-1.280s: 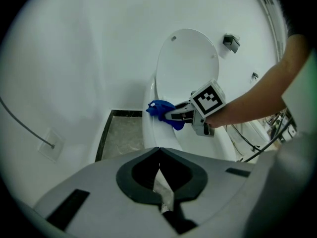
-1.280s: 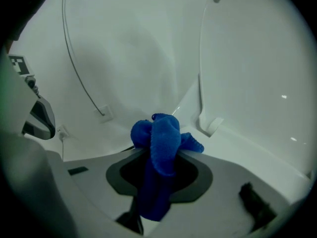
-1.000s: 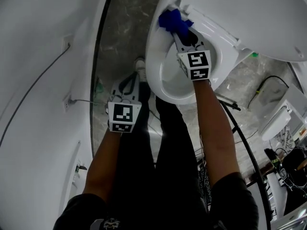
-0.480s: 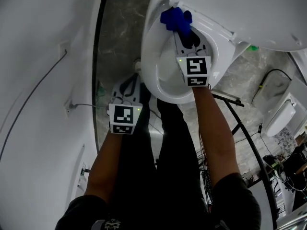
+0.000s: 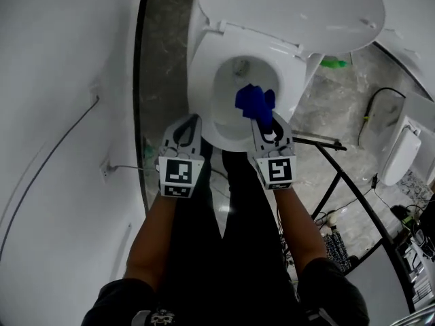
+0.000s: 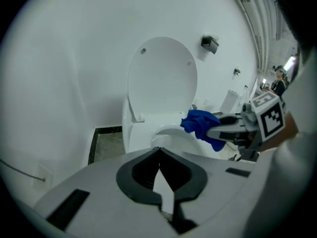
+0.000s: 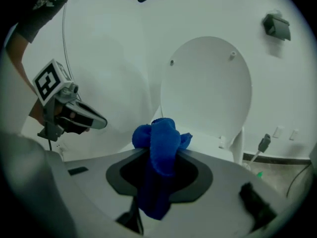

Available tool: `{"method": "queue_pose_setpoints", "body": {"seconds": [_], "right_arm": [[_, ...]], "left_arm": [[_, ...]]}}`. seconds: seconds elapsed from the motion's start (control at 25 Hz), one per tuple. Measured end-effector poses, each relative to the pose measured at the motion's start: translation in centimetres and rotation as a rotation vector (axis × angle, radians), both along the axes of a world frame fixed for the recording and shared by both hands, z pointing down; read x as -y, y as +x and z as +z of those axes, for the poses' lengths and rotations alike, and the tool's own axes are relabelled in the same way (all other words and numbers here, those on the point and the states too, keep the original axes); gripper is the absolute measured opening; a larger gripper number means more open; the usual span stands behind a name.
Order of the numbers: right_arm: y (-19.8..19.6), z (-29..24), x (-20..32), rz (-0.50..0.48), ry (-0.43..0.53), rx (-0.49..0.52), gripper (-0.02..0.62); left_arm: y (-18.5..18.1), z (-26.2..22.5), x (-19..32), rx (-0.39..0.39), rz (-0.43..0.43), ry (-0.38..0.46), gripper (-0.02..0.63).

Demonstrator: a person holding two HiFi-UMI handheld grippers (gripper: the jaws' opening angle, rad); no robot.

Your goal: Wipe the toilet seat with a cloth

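Right gripper (image 5: 262,117): its fingers are clamped on a bunched blue cloth (image 5: 254,101). The right gripper view shows the cloth pinched between them, a wad above and a tail hanging below.

Left gripper (image 5: 193,118): fingers pressed together with nothing between them. It is held beside the front-left edge of the toilet, not touching it.

Toilet seat (image 5: 201,80): the white ring lies down on the bowl. The lid (image 5: 292,5) stands raised behind it.

Where the cloth is: over the bowl opening, toward the front-right inner edge of the seat. In the left gripper view it looks lifted just clear of the ring. Contact cannot be ruled out from overhead.

Key relation: the seat lies ahead of and below the cloth-bearing fingers. Its nearest stretch is the front-right curve, just beside the cloth. The ring's long axis runs away from the person, from front lip to hinge.

Nearer hand: the right, which also carries the cloth. The left has no part in the wiping as it stands.

Next move, as a judgement: lower the wad onto the front-right curve, then sweep along the ring toward the hinge.

Risk: the loose tail could dip into the bowl.
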State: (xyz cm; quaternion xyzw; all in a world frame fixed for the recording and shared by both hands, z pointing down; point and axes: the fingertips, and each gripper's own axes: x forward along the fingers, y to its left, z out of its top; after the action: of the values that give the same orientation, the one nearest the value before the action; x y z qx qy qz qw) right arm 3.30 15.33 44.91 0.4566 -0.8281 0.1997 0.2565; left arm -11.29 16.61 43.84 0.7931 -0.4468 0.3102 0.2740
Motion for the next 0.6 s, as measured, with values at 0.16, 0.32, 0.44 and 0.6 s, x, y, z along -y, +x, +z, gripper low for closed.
{"method": "queue_pose_setpoints", "body": {"seconds": [0.16, 0.32, 0.44, 0.6], "right_arm": [[4.1, -5.1, -3.6, 0.125, 0.018, -0.03, 0.109], [6.9, -10.6, -5.0, 0.21, 0.055, -0.052, 0.11], [8.7, -14.4, -4.9, 0.226, 0.098, -0.059, 0.11], [9.9, -18.1, -5.8, 0.223, 0.123, -0.043, 0.11]], "left_arm": [[1.9, -5.4, 0.6, -0.105, -0.038, 0.001, 0.01], [2.0, -11.0, 0.8, -0.12, -0.037, 0.064, 0.011], [2.7, -13.6, 0.1, -0.176, -0.075, 0.059, 0.011], [3.3, -16.2, -1.3, -0.227, -0.143, 0.021, 0.01]]}}
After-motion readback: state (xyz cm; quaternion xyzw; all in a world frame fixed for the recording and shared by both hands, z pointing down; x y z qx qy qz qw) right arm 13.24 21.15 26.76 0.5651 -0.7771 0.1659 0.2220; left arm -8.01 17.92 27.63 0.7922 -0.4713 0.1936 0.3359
